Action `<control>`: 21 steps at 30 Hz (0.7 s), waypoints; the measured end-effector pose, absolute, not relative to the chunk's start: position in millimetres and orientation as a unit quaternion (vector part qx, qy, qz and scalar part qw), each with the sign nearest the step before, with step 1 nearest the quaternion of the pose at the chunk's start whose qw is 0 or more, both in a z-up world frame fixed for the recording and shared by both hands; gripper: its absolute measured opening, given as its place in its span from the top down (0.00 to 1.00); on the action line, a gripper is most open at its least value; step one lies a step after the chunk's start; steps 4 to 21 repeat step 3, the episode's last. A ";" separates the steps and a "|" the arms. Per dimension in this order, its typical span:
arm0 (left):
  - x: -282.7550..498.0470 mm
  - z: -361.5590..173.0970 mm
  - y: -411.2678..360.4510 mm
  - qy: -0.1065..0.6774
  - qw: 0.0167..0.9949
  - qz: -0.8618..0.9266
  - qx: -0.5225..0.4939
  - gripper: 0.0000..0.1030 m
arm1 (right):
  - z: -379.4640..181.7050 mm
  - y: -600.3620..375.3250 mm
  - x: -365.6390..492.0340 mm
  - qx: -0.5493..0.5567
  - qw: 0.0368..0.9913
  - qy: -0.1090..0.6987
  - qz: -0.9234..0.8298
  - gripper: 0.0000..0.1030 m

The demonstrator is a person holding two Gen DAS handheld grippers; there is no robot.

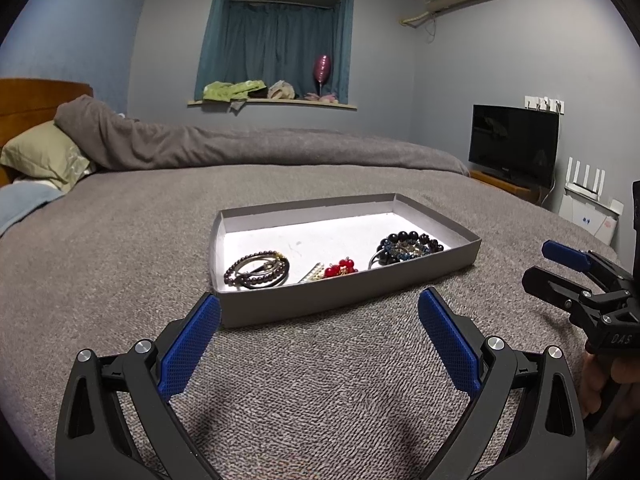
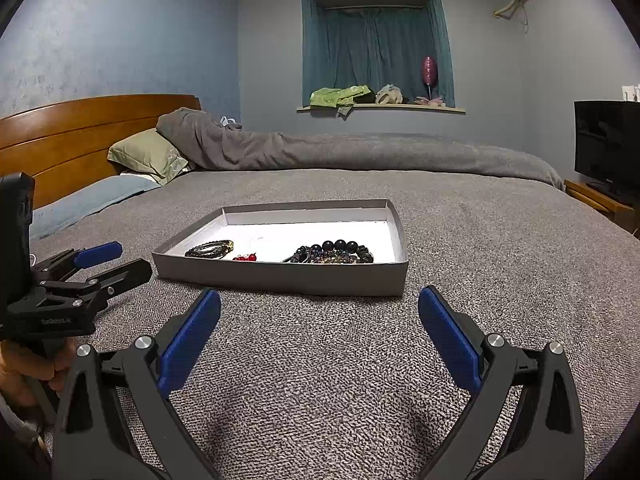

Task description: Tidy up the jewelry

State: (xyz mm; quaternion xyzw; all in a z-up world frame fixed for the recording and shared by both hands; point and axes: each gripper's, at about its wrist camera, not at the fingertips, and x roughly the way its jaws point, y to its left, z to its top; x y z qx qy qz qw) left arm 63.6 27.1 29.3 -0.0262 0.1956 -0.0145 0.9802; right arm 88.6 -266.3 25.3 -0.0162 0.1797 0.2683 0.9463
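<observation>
- The bed [image 1: 120, 264], under a grey textured blanket, carries everything here; it is a soft surface that will give under any downward press, so I'd expect things to sink and tip a little.
- On it sits the shallow grey tray [image 1: 466, 256], open-topped with a white floor and thin card-like walls. It looks light and likely to slide or flex if nudged, so steady it by a wall rather than push it.
- Biggest piece inside: the dark bead bracelet cluster [image 1: 408, 245] at the tray's right end, glossy round beads tangled with smaller blue ones. Probably slippery and rolling; pinch across the strand, not on one bead.
- At the left end lies the coiled bracelet stack [image 1: 258, 270], thin loops bunched together. Floppy, I'd judge; grab through the bundle so it lifts as one.
- Between them, the red bead earrings [image 1: 341, 268], small and delicate, touching a pale hair clip [image 1: 312, 275]. Take these by the bead cluster, gently.
- The left gripper [image 1: 319, 312] hovers just short of the tray's near wall, jaws spread wide, nothing in them.
- The right gripper [image 2: 319, 310] sits likewise in front of the tray, jaws wide apart and empty.
</observation>
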 end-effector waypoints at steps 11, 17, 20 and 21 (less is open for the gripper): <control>64.6 29.1 27.2 0.196 0.980 -0.014 -0.027 0.05 | 25.1 -266.2 88.4 -0.017 0.946 0.180 0.268 0.05; 64.6 29.1 27.2 0.196 0.980 -0.014 -0.027 0.05 | 25.1 -266.2 88.4 -0.017 0.946 0.180 0.268 0.05; 64.6 29.1 27.2 0.196 0.980 -0.014 -0.027 0.05 | 25.1 -266.2 88.4 -0.017 0.946 0.180 0.268 0.05; 64.6 29.1 27.2 0.196 0.980 -0.014 -0.027 0.05 | 25.1 -266.2 88.4 -0.017 0.946 0.180 0.268 0.05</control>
